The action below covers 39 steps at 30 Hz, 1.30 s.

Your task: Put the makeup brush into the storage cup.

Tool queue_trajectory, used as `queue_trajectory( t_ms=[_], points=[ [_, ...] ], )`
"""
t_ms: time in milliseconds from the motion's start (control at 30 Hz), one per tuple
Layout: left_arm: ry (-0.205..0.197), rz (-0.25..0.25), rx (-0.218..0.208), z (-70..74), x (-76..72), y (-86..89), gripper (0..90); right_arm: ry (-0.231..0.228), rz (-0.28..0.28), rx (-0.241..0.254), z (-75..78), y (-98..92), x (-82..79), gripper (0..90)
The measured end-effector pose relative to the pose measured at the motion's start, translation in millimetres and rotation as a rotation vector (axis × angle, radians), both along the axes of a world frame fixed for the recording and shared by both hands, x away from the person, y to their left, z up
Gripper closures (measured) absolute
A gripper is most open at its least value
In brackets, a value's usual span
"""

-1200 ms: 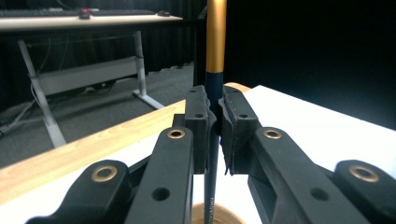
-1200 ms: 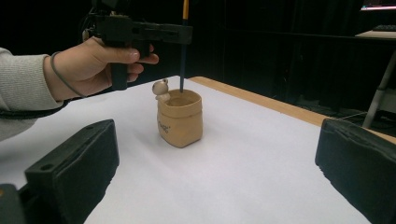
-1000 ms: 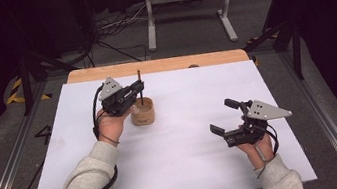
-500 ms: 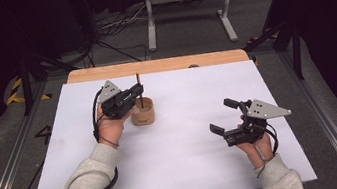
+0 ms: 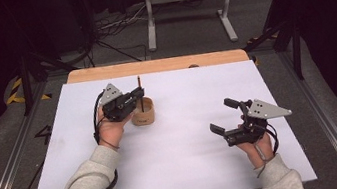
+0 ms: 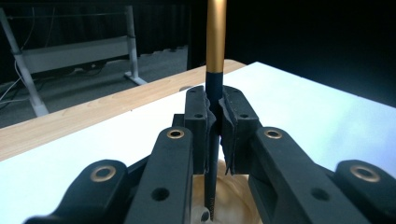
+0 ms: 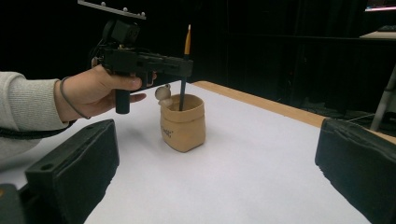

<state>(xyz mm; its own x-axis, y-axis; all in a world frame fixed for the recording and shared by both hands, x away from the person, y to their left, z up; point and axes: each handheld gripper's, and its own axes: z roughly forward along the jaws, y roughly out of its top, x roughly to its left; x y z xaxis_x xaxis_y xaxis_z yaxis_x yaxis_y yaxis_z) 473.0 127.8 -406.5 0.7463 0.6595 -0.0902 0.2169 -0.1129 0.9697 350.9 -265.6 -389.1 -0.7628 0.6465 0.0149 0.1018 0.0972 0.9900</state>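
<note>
A tan, pouch-like cup (image 5: 143, 117) stands on the white table top (image 5: 193, 171) left of the middle. My left gripper (image 5: 137, 98) is level just above it, shut on an upright pencil (image 5: 139, 86) with a black lower shaft and a gold upper part. In the left gripper view the pads (image 6: 233, 126) clamp the pencil (image 6: 215, 46), and its lower end hangs inside the cup (image 6: 233, 196). The right gripper view shows the cup (image 7: 183, 122), the pencil (image 7: 186, 51) and the left gripper (image 7: 180, 67). My right gripper (image 5: 224, 115) rests at the right, open with nothing between its jaws.
A wooden strip (image 5: 162, 65) runs along the table's far edge. Beyond it stand a metal stand (image 5: 188, 0) and cables on the dark floor. A small beige knob (image 7: 163, 93) sits on the cup's rim.
</note>
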Motion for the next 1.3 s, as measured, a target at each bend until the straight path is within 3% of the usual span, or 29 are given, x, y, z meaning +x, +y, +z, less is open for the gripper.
queue_trajectory(
  t_ms=[100,133,200,233,300,433,633,833,1067,1300],
  points=[
    [0.005,-0.014,-0.024,0.8,0.0,1.1,74.4,-0.001,0.000,-0.001,0.1,0.1,0.0,0.1],
    [0.010,-0.029,-0.040,1.8,-0.4,3.0,64.8,-0.001,0.001,-0.002,0.2,0.2,0.0,0.1],
    [0.002,-0.035,-0.046,2.4,-0.9,4.1,55.3,0.000,0.001,0.001,0.1,0.0,0.1,0.1],
    [-0.005,-0.045,-0.056,3.0,-1.9,5.3,55.3,0.000,0.001,0.001,0.1,0.0,0.1,0.1],
    [-0.012,-0.046,-0.054,4.7,-2.8,7.4,40.2,0.002,-0.001,0.001,-0.1,-0.4,0.1,0.1],
    [-0.006,-0.044,-0.068,10.2,-6.4,13.3,21.4,0.004,-0.007,0.002,-0.3,-2.2,0.2,0.1],
    [-0.022,-0.069,-0.049,21.0,-18.5,22.0,7.4,0.003,-0.021,0.001,0.4,-4.9,1.3,0.1],
    [-0.038,-0.102,-0.052,29.2,-39.5,34.6,3.2,-0.003,-0.029,-0.001,1.2,-8.8,2.0,0.1],
    [-0.028,-0.110,-0.054,32.5,-59.2,52.7,2.1,-0.004,-0.040,0.003,1.5,-14.7,4.1,0.0],
    [-0.030,-0.110,-0.063,30.5,-74.6,67.5,0.8,-0.005,-0.044,-0.026,-0.4,-18.3,4.0,0.0]
  ],
)
